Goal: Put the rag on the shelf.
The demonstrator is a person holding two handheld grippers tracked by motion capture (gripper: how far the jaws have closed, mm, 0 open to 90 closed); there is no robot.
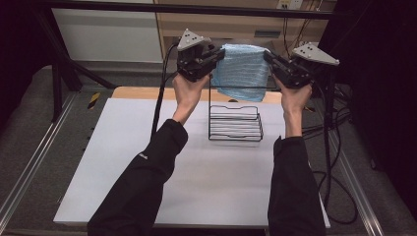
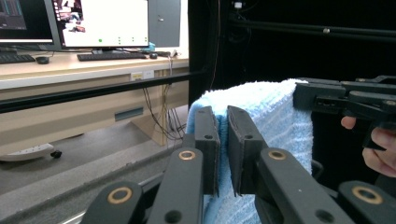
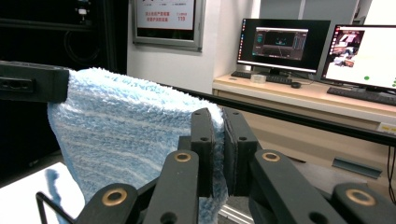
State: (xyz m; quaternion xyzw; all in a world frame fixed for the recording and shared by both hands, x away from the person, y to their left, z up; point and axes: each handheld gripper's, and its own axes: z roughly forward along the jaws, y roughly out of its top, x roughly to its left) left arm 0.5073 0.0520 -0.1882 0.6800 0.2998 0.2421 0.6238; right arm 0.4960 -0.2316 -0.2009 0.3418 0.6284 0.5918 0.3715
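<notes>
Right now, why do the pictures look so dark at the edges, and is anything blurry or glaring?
High view: the white table is brightly lit, the surroundings near black. Left gripper view: the monitor glares white; the nearby tool looks soft. Right gripper view: the blue towel is sharp enough to show its pile.

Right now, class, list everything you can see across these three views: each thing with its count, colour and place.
towel: one, light blue, held up between both tools above the rack
wire rack: one, black, on the white board's far side
white board: one, covering the table
monitors: two, lit, on a desk behind
keyboard: one, black, on that desk
left tool: one, black, shut on the towel's left edge
right tool: one, black, shut on its right edge
sleeves: two, black
</notes>
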